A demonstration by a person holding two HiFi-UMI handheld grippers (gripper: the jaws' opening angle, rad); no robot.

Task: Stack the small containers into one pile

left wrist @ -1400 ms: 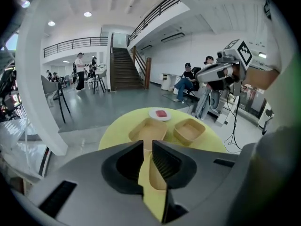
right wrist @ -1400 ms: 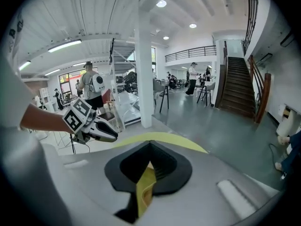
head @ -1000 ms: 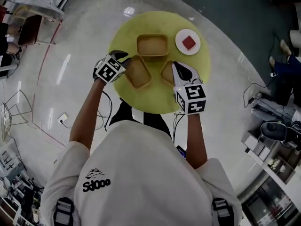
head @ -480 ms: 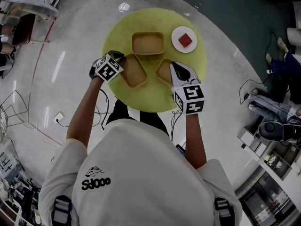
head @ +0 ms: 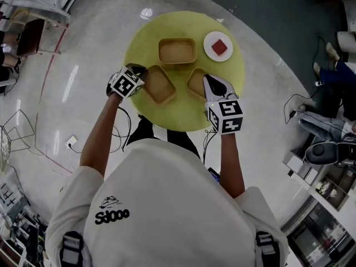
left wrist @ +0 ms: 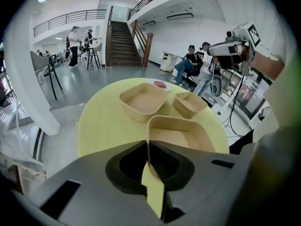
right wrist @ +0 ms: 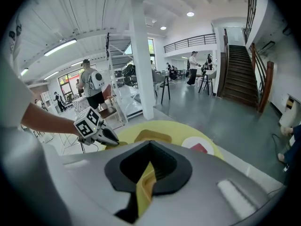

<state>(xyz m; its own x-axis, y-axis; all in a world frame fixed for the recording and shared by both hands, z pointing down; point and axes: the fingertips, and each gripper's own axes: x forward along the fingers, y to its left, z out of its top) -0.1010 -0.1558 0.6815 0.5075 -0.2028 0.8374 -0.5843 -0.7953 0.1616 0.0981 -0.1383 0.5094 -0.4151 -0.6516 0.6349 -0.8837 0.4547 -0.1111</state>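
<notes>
Glossy grey floor (head: 100,32) of a large open hall surrounds a round yellow-green bench (head: 183,113), seen from above. On the bench sit three shallow tan containers with rounded corners, none stacked yet. The far container (head: 177,50) is the biggest and lies untouched at the far side. Nearer to us, the left container (head: 159,84) and the right container (head: 197,82) lie side by side, just apart. A small white plate (head: 220,46) with a red square on it sits at the far right, just beside the far container.

Our left gripper (head: 140,70) is closed on the far left edge of the left container. Its own view shows the thin tan wall pinched between the jaws. Our right gripper (head: 210,82) is likewise clamped on the right container's rim, with the wall between its jaws.

We judge these containers to be light, thin-walled and slightly flexible, perhaps moulded fibre. A pinch on the rim should lift one, though it may tilt when hanging from a single edge. The sloping walls suggest they will nest.
</notes>
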